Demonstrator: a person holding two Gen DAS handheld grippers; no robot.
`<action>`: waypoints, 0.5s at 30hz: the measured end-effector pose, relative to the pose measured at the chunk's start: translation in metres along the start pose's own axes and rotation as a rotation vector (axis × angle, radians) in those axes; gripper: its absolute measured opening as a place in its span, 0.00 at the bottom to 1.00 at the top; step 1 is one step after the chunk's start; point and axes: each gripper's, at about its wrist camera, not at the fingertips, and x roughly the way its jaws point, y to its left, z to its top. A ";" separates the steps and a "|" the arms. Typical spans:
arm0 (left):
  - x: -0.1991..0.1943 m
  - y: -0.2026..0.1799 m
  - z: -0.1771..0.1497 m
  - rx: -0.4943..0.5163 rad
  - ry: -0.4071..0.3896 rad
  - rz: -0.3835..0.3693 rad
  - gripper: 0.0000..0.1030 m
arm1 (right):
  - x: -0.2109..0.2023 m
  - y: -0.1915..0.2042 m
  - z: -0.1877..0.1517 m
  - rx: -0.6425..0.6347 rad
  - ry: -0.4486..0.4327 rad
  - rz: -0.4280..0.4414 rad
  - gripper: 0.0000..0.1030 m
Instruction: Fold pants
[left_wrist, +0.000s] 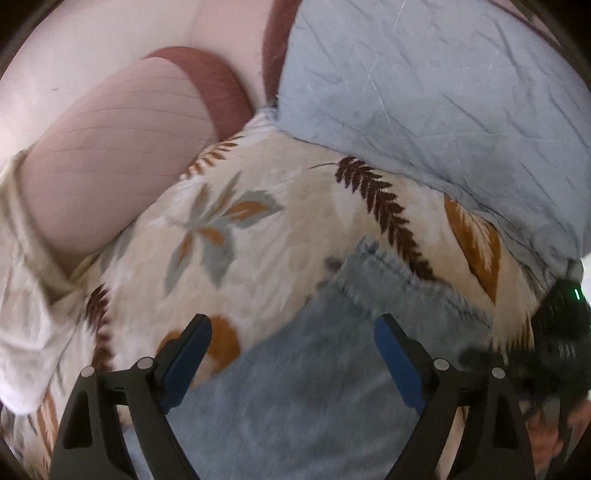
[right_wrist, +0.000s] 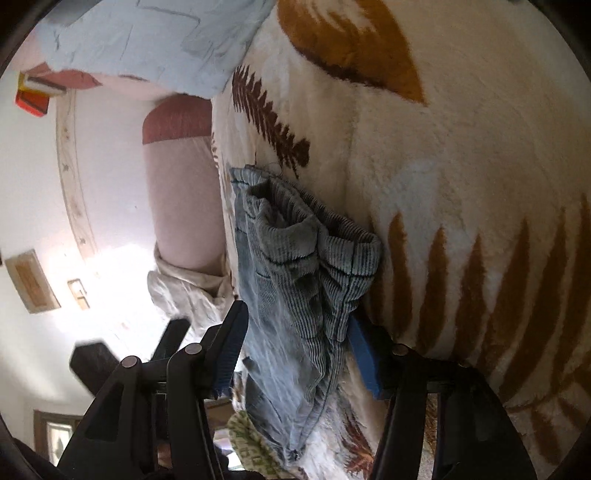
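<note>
Home bedroom, leaf-print blanket (left_wrist: 280, 236), blue pillow (left_wrist: 443, 96), padded headboard (left_wrist: 122, 147)

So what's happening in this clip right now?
A person is folding blue corduroy pants on a leaf-print blanket. The right gripper has bunched pant fabric between its fingers and looks closed on it. The left gripper hangs open over the pants, holding nothing. A blue pillow lies beyond.

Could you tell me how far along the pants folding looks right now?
Early to midway. Done: little that shows; the pants hang bunched, no neat fold visible. In hand: the right gripper has the fabric between its pads, while the left gripper is open over the denim, holding nothing. Left: flatten them on the blanket and fold.
</note>
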 end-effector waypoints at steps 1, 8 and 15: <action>0.010 -0.002 0.008 -0.005 0.010 -0.025 0.88 | -0.002 -0.002 0.001 0.009 0.001 0.009 0.49; 0.063 -0.009 0.041 -0.032 0.106 -0.219 0.88 | -0.006 -0.008 0.002 -0.005 0.000 0.011 0.40; 0.085 -0.021 0.048 0.069 0.170 -0.342 0.87 | -0.007 -0.009 0.002 -0.015 0.017 -0.003 0.29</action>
